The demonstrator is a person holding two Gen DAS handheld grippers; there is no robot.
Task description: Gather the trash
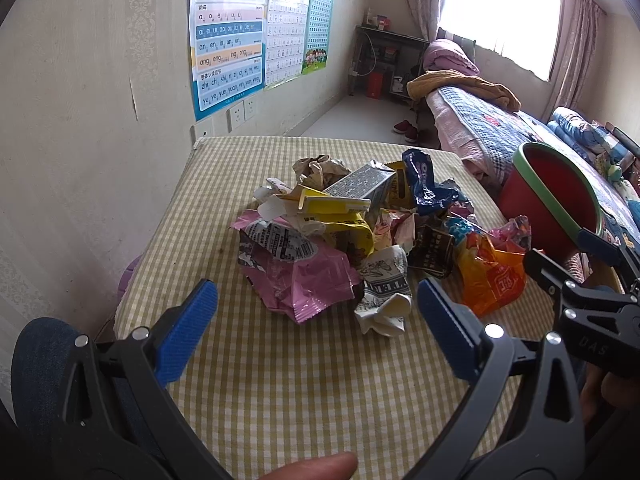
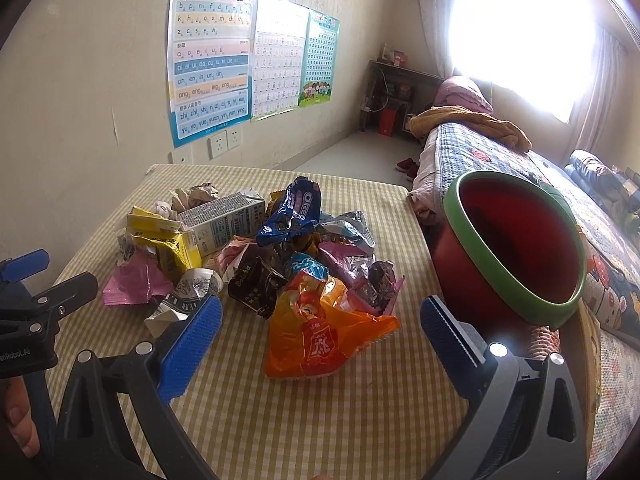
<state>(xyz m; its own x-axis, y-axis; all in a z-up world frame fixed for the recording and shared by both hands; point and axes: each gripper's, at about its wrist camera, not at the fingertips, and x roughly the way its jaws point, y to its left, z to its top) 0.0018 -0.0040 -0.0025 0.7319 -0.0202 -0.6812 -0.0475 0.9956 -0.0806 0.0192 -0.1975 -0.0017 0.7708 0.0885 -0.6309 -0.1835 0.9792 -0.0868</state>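
Nothing looks collected yet: the heap of crumpled wrappers and cartons sits on the checked-cloth desk, the red green-rimmed bin looks empty, both jaws released.

The tall blue-edged pinyin wall poster is showing the heading "汉语拼音字母表" and rows such as "b p m f d t n l", "a o e i u ü", "ai ei ui ao ou iu ie üe er", "an en in un ün", "ang eng ing ong" and "zhi chi shi ri zi ci si yi wu". The crumpled blue snack wrapper is displaying "OREO". The small black foil packet is reading "Baicha", though not clearly. The black gripper body is bearing "DAS". The other black gripper body is showing "enRobot.AI", cut off at the frame edge. Print on the other wrappers is staying too small to read.
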